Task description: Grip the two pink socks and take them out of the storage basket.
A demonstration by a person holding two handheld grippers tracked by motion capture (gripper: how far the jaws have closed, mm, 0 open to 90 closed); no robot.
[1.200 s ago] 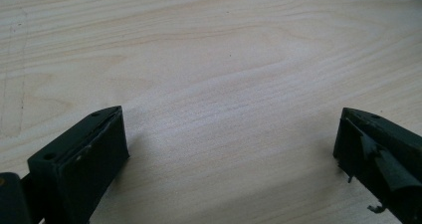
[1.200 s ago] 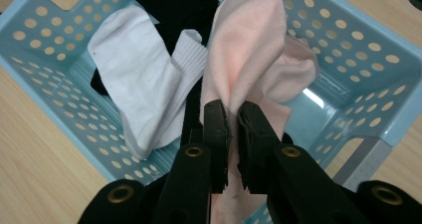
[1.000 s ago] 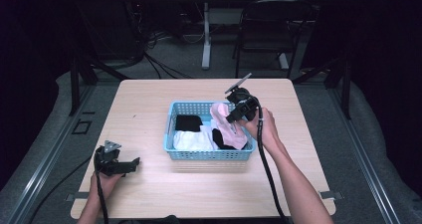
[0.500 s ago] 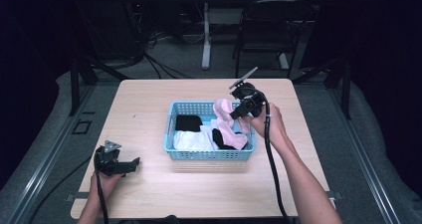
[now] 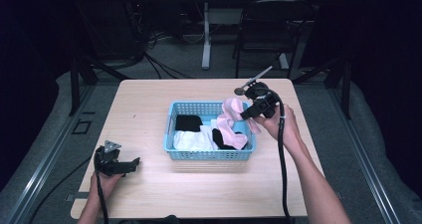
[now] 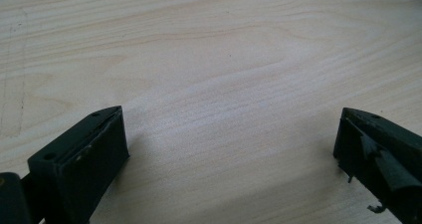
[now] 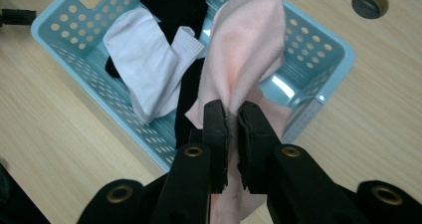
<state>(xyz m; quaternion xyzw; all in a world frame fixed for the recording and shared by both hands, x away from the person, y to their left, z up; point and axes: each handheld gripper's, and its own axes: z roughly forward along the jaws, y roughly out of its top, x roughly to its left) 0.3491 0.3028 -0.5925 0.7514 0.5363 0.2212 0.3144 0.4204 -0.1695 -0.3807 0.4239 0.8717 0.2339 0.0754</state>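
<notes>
At the table's (image 5: 149, 194) near edge, we rest the left gripper (image 5: 130, 165) on bare wood, its jaws spread wide with nothing between them, well apart from the basket (image 5: 209, 155). Farther in, at the basket's right end, our right gripper (image 7: 230, 115) is clenched on a pink sock (image 7: 249, 40), the pads pinching a fold of the cloth. From above, the right gripper (image 5: 245, 116) hangs over the basket's right rim with the pink sock (image 5: 232, 122) draped below it, the lower end trailing down inside onto the other laundry. A white sock (image 7: 144, 59) and black socks (image 7: 176, 5) lie in a loose heap under and beside it. Our worry from here: the pinch takes only a thin fold, so the sock could slip free as it lifts. Its tail also lies against a black sock and could drag that piece up over the rim. A catch on the perforated wall might shift the light basket.
</notes>
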